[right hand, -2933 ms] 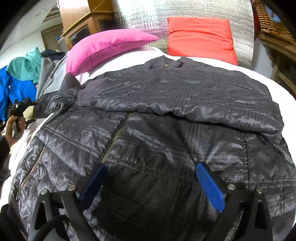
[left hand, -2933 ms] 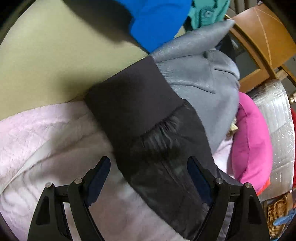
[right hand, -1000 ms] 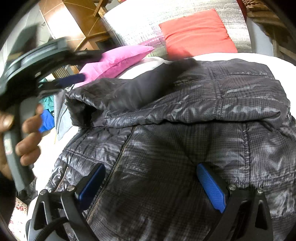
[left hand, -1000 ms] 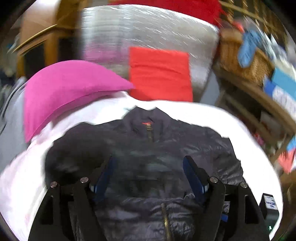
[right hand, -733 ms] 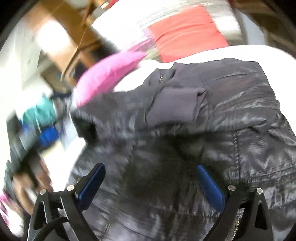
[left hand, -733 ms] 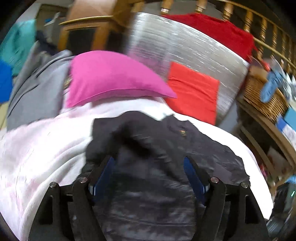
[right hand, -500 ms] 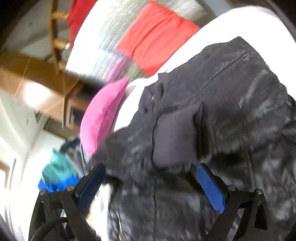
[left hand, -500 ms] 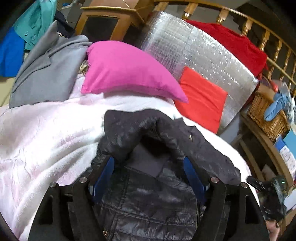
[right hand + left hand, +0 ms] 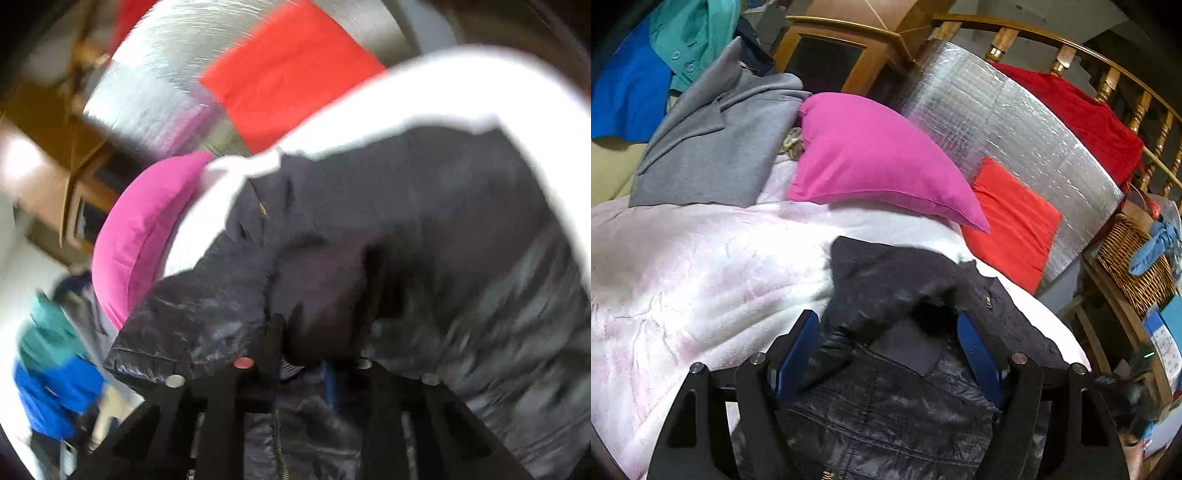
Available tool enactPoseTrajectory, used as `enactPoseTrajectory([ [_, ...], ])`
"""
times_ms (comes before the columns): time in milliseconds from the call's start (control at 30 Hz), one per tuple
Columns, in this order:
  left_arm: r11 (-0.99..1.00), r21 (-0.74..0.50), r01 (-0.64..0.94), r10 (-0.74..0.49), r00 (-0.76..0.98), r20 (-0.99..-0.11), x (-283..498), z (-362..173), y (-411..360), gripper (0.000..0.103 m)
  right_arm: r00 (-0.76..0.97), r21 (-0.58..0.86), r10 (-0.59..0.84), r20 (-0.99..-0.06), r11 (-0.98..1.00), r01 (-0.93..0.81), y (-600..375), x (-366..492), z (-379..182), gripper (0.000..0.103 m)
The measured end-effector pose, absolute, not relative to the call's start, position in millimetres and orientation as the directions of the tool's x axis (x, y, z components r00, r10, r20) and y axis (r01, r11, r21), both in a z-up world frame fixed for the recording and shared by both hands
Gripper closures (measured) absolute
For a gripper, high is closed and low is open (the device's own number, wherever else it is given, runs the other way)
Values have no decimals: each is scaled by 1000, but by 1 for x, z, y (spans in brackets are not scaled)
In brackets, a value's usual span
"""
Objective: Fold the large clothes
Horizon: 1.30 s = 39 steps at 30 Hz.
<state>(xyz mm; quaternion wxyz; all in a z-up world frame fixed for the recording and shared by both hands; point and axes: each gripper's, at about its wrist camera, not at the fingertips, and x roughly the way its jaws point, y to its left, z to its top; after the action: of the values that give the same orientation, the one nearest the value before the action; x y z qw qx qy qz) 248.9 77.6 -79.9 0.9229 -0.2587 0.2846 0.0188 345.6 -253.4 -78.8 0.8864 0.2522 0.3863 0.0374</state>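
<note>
While right claw (image 9: 303, 369) has just closed, pinching jacket (image 9: 886, 406) | left claw (image 9: 890, 354) spread | shell slick, puffy, light: grip hem.

One dark quilted jacket (image 9: 897, 413) lay directly beneath and between the open left claw's fingers (image 9: 798, 350). Two cushions were counted ahead of that claw: one pink cushion (image 9: 879, 162) straight beyond it, one red-orange cushion (image 9: 1012, 221) ahead and to its right. One silver foil panel (image 9: 1008, 122) stood behind both. One red cloth (image 9: 1082, 118) hung over the rail beyond the panel. One white-pink blanket (image 9: 694, 280) spread to the claw's left. Three garments were piled far ahead-left: one grey coat (image 9: 713, 147), one teal garment (image 9: 698, 37), one blue garment (image 9: 624, 99). One wicker basket (image 9: 1134, 269) sat to the far right. One wooden cabinet (image 9: 842, 48) stood beyond the pink cushion.
</note>
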Motion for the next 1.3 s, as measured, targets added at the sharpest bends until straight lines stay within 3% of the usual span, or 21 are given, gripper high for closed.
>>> enactPoseTrajectory([
  [100, 857, -470, -211, -94, 833, -545, 251, -82, 84, 25, 760, 314, 114, -639, 942, 122, -260, 338, -49, 86],
  [233, 859, -458, -229, -83, 821, -565, 256, -87, 84, 25, 714, 245, 30, -700, 949, 200, -285, 337, -81, 86],
  [400, 880, -417, -228, -69, 807, -586, 261, -90, 77, 25, 653, 266, 47, -756, 933, 240, -312, 337, -132, 86],
  [633, 897, -375, -235, -48, 791, -610, 269, -96, 71, 25, 748, 275, 45, -662, 943, 187, -323, 328, -87, 86],
  [800, 908, -351, -227, -41, 786, -616, 270, -97, 67, 25, 659, 227, 24, -751, 948, 224, -330, 329, -132, 86],
  [1033, 918, -322, -230, -25, 780, -626, 272, -98, 64, 25, 702, 250, 26, -712, 943, 219, -337, 322, -117, 86],
  [1300, 930, -287, -229, -13, 760, -650, 277, -104, 59, 25, 647, 263, 69, -760, 942, 208, -333, 333, -136, 81],
])
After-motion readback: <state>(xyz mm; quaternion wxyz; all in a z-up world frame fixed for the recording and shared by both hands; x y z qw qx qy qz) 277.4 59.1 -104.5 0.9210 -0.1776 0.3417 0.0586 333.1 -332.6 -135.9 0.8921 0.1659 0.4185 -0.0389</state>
